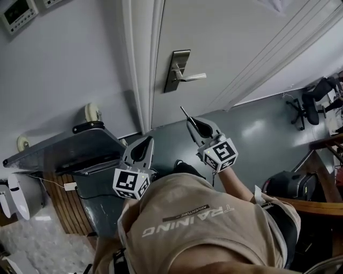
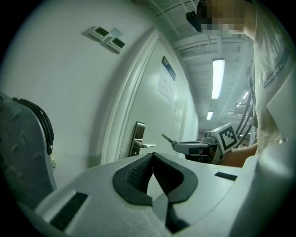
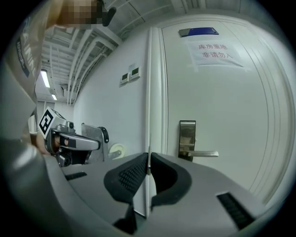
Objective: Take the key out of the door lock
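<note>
The steel lock plate (image 1: 177, 69) with its lever handle (image 1: 193, 77) sits on the closed white door; no key shows in it. My right gripper (image 1: 192, 122) hangs below and right of the plate, clear of the door, shut on a thin metal key (image 1: 185, 113) that pokes up out of the jaws. In the right gripper view the key (image 3: 148, 159) stands edge-on between the black pads, with the lock plate (image 3: 187, 139) ahead. My left gripper (image 1: 143, 141) is shut with nothing in it, left of the right one, near the door frame.
A grey metal cart (image 1: 69, 147) stands against the wall at the left, with a tape roll (image 1: 92, 111) above it. Wall control panels (image 1: 19, 13) are at the top left. An office chair (image 1: 313, 101) and a black bag (image 1: 284, 184) are at the right.
</note>
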A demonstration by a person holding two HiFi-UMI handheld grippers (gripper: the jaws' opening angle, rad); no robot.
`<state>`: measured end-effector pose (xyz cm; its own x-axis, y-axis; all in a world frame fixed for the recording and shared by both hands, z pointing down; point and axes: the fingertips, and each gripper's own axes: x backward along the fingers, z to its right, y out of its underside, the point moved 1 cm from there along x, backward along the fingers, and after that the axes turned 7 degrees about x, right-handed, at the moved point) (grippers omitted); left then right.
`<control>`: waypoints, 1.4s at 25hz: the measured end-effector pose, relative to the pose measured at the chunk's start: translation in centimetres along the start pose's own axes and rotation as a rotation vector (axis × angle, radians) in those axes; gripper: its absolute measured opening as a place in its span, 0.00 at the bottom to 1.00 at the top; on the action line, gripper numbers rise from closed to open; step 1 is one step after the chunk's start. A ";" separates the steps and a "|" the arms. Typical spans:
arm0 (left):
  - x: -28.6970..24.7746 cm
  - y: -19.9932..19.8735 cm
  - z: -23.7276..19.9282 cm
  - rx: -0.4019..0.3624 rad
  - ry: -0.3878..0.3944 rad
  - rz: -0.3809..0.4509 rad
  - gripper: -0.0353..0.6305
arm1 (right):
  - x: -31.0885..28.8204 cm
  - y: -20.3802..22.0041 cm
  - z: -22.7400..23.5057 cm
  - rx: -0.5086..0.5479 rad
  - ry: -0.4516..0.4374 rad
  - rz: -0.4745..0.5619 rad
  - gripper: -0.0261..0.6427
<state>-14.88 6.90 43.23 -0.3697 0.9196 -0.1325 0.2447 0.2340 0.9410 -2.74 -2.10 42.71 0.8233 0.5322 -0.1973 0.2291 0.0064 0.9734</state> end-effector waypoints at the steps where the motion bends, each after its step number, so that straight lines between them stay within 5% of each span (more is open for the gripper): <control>1: 0.0 -0.1 0.1 -0.003 -0.003 0.002 0.06 | 0.0 0.1 -0.2 -0.011 -0.010 0.002 0.08; 8: -0.4 -3.5 0.4 0.099 0.033 0.086 0.06 | -0.4 -0.2 -0.4 -0.038 -0.019 0.025 0.08; 15: -0.6 -3.5 0.6 -0.024 -0.022 0.068 0.06 | 0.1 -1.2 -0.2 -0.028 -0.011 0.058 0.08; 28: 0.2 -2.2 -0.4 0.035 -0.116 0.087 0.06 | 0.3 -1.3 0.6 0.000 -0.017 0.062 0.08; 35: -2.4 -3.3 1.4 -0.032 -0.087 0.081 0.06 | 0.9 -1.4 2.6 0.003 -0.004 0.047 0.08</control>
<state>-13.56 4.40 39.97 -0.2701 0.9594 -0.0812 0.2414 0.1491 0.9589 -0.96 -3.78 40.88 0.8353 0.5283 -0.1520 0.1920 -0.0213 0.9812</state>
